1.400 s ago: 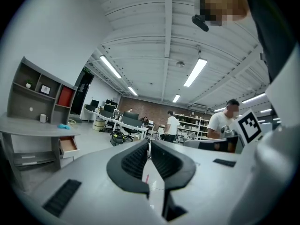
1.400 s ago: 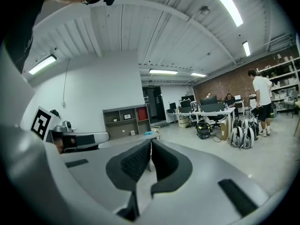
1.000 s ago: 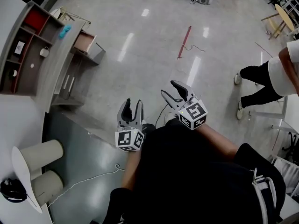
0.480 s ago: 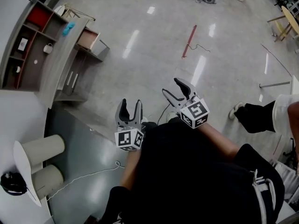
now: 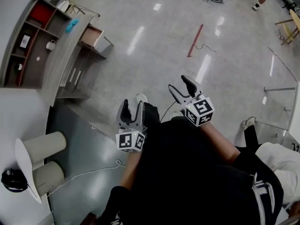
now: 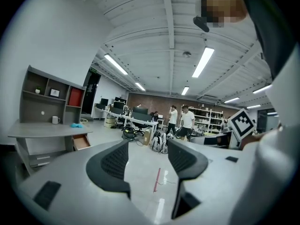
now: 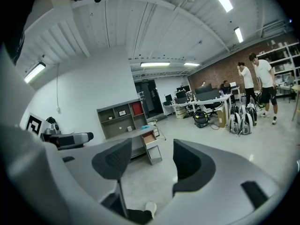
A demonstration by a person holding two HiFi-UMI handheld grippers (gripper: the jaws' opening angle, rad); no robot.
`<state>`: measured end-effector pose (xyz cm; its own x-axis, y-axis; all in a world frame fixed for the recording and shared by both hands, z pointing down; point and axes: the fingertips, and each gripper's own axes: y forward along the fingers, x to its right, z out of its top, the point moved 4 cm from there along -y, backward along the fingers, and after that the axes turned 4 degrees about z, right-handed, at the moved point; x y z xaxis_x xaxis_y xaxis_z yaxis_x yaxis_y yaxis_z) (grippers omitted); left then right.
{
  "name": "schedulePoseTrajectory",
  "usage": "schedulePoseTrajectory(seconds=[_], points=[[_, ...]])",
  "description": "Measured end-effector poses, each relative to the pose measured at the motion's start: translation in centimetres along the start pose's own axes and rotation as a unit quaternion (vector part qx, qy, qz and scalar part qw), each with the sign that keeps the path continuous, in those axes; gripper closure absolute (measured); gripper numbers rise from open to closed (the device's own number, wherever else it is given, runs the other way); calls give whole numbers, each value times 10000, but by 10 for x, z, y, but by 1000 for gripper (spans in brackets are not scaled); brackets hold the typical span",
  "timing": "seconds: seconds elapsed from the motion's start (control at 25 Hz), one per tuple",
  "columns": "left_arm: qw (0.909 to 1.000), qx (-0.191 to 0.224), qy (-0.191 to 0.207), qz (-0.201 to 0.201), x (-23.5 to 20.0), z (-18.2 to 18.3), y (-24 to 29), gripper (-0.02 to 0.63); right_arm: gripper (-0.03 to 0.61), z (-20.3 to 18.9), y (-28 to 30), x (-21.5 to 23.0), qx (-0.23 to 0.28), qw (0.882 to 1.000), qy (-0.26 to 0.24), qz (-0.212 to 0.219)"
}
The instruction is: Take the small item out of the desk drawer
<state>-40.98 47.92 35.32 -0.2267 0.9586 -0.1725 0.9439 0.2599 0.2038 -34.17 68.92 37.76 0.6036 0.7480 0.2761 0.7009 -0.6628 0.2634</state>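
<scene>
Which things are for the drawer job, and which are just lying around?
For the job: open desk drawer; left tongs and right tongs, both empty, just opened wider.
Lying about: mug on the desk, red strip on the floor, headphones, backpacks.

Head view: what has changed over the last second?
Both claws' jaws have just been opening; the left claw and right claw hold nothing. The person's white shoe has come into view beside the left claw. The bystander shifted to the lower right. The desk drawer stays open, the blue item on the desk top.
</scene>
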Motion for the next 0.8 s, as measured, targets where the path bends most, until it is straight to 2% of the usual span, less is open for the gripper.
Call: schedulePoseTrajectory(seconds=[0.28,0.52,0.8], points=[[9995,-8,-237,-187,-44,9,61,373,314,15,59,6,-188,9996,-181,-48],[9984,-16,-446,-351,-105,20,128,373,308,31,140,15,-386,9989,-275,-54],[9956,34,-886,-290,-190,45,205,373,307,71,248,30,-831,9943,-664,107]])
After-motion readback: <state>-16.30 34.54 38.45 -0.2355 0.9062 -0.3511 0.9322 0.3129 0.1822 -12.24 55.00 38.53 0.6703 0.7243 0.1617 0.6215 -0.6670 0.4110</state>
